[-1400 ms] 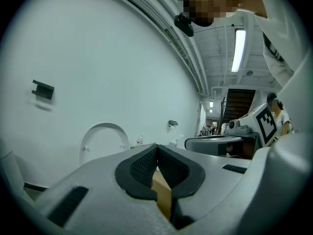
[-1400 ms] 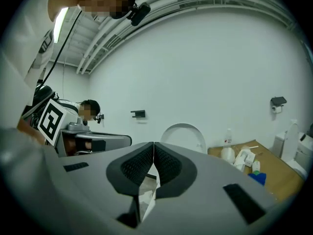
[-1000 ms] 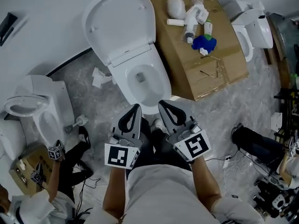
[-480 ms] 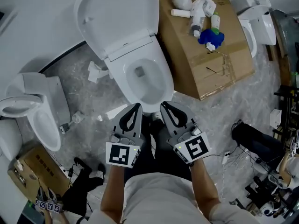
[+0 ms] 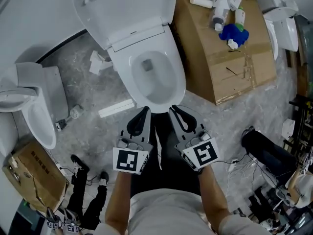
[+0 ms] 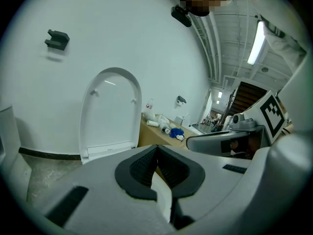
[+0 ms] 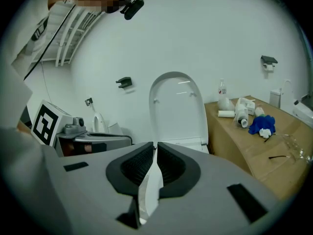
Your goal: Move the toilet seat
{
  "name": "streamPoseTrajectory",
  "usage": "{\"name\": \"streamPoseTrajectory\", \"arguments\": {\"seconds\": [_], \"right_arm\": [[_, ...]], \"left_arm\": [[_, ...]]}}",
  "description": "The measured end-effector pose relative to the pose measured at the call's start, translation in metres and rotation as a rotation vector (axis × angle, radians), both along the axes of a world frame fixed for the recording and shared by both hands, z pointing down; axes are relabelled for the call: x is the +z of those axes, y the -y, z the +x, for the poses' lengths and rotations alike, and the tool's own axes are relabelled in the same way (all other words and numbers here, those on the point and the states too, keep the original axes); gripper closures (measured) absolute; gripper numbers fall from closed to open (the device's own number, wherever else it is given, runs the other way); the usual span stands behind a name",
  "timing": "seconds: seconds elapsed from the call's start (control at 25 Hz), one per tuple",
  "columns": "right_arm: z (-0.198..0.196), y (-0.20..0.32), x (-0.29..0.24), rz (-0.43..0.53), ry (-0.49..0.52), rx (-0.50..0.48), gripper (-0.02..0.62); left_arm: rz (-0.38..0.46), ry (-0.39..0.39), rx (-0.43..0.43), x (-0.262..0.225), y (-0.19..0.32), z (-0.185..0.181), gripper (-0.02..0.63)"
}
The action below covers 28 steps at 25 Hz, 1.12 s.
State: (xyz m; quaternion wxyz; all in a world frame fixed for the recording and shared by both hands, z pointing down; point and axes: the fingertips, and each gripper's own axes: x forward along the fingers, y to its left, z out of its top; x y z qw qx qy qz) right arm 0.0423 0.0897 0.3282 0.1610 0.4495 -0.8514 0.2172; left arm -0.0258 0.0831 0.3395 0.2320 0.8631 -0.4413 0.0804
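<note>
- White toilet seat (image 5: pixel 122 9) is flipped up against the wall, around 11 o'clock from both tongs, past the open bowl (image 5: pixel 179 77). Its long axis runs 11-to-5.
- Both clenched on nothing: left tongs (image 5: pixel 145 109) and right tongs (image 5: pixel 172 107) sit side by side at the bowl's front rim. I'd say left is a touch nearer.
- Versus a second ago, the toilet looks bigger and higher in the head view; tongs same pose.

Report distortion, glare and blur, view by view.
Head view: sharp, evenly lit. Left gripper view: fisheye bending, dark corners, glaring ceiling strip light. Right gripper view: same bending; raised white toilet lid shows a faint sheen.
</note>
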Motion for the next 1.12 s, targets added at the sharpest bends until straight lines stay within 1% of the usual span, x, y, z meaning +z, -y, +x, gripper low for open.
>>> {"name": "streamPoseTrajectory", "arguments": {"seconds": [0.08, 0.16, 0.52, 0.72, 1.12], "right_arm": [[0.002, -0.002, 0.013, -0.012, -0.002, -0.005, 0.58], [0.005, -0.002, 0.026, -0.021, -0.005, -0.008, 0.58], [0.025, -0.003, 0.087, -0.08, -0.023, 0.01, 0.58], [0.037, -0.007, 0.122, -0.121, -0.028, 0.028, 0.578], [0.058, -0.014, 0.184, -0.196, -0.041, 0.06, 0.57]], "left_arm": [[-0.031, -0.005, -0.006, 0.009, -0.001, 0.004, 0.595], [-0.041, -0.006, -0.01, 0.019, -0.002, 0.007, 0.595], [-0.116, 0.021, -0.014, 0.078, -0.014, 0.017, 0.594], [-0.111, 0.041, -0.005, 0.114, -0.019, 0.018, 0.594], [-0.175, 0.037, 0.001, 0.17, -0.023, 0.027, 0.592]]}}
